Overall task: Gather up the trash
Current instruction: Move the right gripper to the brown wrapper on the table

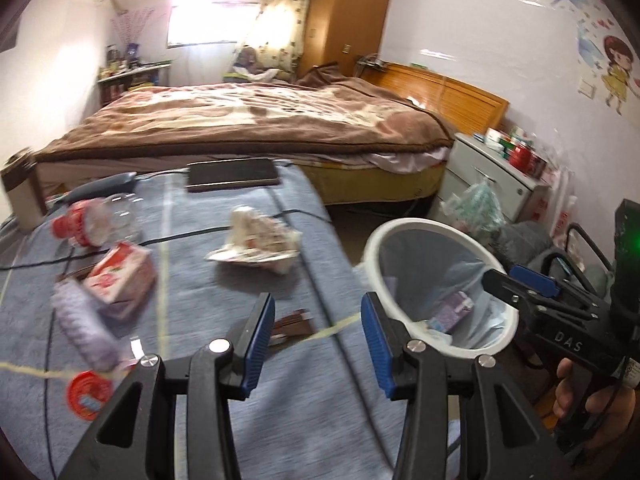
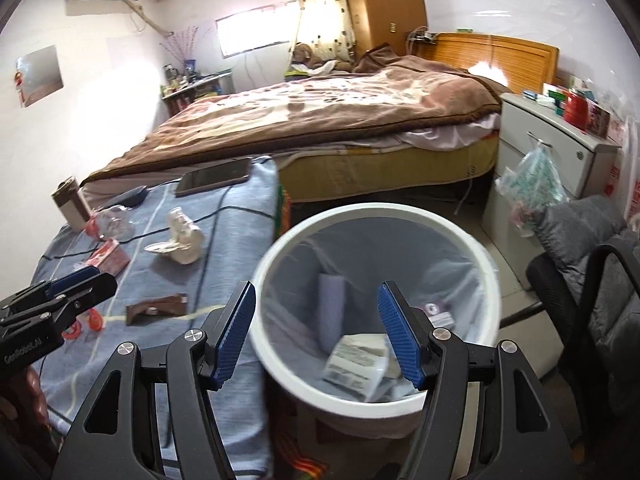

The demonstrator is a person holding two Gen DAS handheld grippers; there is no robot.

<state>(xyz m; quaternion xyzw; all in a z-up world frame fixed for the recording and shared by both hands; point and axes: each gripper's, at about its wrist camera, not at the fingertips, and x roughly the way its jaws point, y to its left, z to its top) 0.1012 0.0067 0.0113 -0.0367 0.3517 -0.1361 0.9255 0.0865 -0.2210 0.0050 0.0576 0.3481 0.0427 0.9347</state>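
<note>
White-rimmed trash bin (image 1: 436, 292), lined with a translucent bag, stands just right of the blue-covered table (image 1: 248, 312); left gripper (image 1: 318, 344), jaws parted and empty, hangs over the table edge. Left of the bin lies a crumpled paper wrapper (image 1: 256, 240).

Right wrist view: right gripper (image 2: 316, 332), jaws wide and empty, hovers over the bin, which holds cartons.

The left hand-held gripper (image 1: 318, 344) is hovering open and empty over the tabletop (image 1: 304, 420), beside the white bin (image 1: 374, 240).
</note>
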